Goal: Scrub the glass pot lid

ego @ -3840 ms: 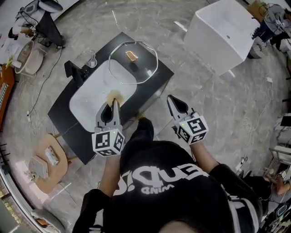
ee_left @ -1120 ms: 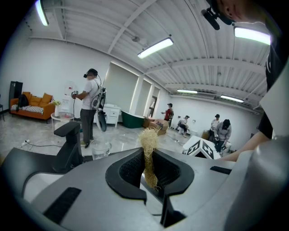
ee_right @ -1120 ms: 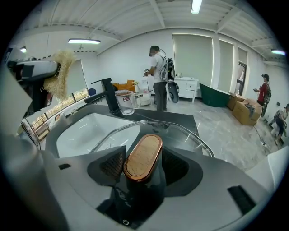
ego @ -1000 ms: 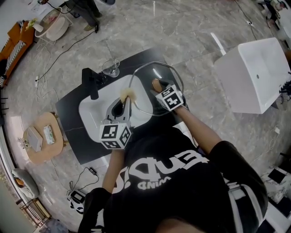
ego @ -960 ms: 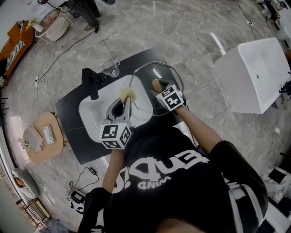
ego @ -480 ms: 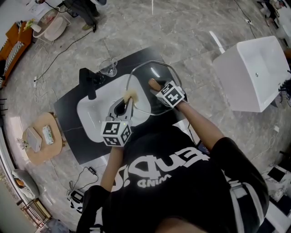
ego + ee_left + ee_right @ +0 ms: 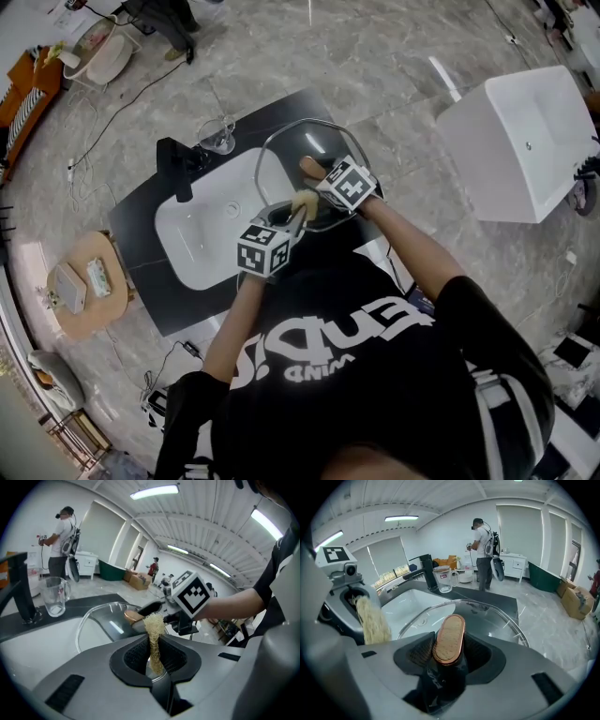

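Right gripper (image 7: 449, 660) was clamped on the wood-topped, copper-rimmed oval knob (image 7: 449, 637) of the clear glass pot lid (image 7: 286, 148). Jaws had just been closing and the knob filled the gap between the pads. Lid sat at the right end of the black rectangular counter (image 7: 131, 230), with its left edge overhanging the white oval-cornered sink (image 7: 202, 234). Couldn't tell if the rim was resting on the counter or lifted off it.

Left gripper (image 7: 154, 663) was gripping a tan fibrous scrub pad (image 7: 153, 630). Jaws were closed tight on its lower half, with the frayed top sticking out past the tips. Pad was over the near side of the lid, just beside the knob and the right gripper. Contact with the glass wasn't resolvable in any view.

Black block faucet (image 7: 173, 161) stood at the sink's far-left corner, with a clear glass jug (image 7: 217, 137) just beside it. White rectangular tub (image 7: 511, 141) was on the floor, well apart to the right.
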`<state>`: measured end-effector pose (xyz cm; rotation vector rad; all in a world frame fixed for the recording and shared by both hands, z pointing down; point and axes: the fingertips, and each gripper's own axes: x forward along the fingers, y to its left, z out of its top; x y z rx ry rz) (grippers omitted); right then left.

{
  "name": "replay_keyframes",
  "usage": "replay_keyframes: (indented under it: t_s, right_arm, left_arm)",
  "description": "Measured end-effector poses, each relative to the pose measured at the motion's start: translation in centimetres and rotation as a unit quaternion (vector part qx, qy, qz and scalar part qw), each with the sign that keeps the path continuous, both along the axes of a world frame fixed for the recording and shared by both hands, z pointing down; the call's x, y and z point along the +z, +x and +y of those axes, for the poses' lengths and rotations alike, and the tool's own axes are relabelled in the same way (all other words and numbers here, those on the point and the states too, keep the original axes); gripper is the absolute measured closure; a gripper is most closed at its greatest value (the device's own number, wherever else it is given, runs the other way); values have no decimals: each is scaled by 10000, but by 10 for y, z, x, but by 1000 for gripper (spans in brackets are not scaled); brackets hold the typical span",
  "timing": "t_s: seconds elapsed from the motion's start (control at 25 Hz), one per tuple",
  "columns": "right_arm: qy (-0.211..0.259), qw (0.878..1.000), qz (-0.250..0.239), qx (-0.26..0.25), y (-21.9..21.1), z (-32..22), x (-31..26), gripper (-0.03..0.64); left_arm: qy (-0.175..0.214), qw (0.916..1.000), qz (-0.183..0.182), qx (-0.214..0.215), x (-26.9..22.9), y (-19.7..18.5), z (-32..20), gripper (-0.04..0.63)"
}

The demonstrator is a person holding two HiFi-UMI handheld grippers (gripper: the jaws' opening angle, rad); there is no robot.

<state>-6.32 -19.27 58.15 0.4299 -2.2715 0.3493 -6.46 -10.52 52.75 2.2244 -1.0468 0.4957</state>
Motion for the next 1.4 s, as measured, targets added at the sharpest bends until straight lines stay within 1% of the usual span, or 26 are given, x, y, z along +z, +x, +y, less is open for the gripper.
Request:
replay_keyframes:
  t_s: [0.12,0.24,0.48,0.64,0.84,1.08,1.2,1.4]
  right_arm:
    - [-95,9998,56,-146,0,1,-1,426]
    - [-195,9994,139,-247,1,1,-1,430]
    - [-300,9992,124,-223,3,3,-1,434]
    - [-299,9990,166,-276,4,2,-2,436]
    - [-301,9989,192,-289,3,3,0,436]
    - [-278,9990,222,-279,4,3,0,436]
    - [-274,9990,223,-285,3,3,0,436]
    - [-286,9991,171,-264,2,2,1,437]
  left_arm:
    - [-340,9990,112,253,18,20,3,548]
    - [-548,9975,216,400,31,37,3,548]
    - [-724,9960,168,503,46,61,-4,548]
    - [-851,9945,57,604,56,72,-7,548]
    - [-935,9942,-90,532,65,74,-10,548]
    - [-942,9938,-319,505,69,70,-11,548]
    - [-961,9935,-401,461,70,60,-7,548]
    - [-1014,9938,-429,159,70,33,-5,546]
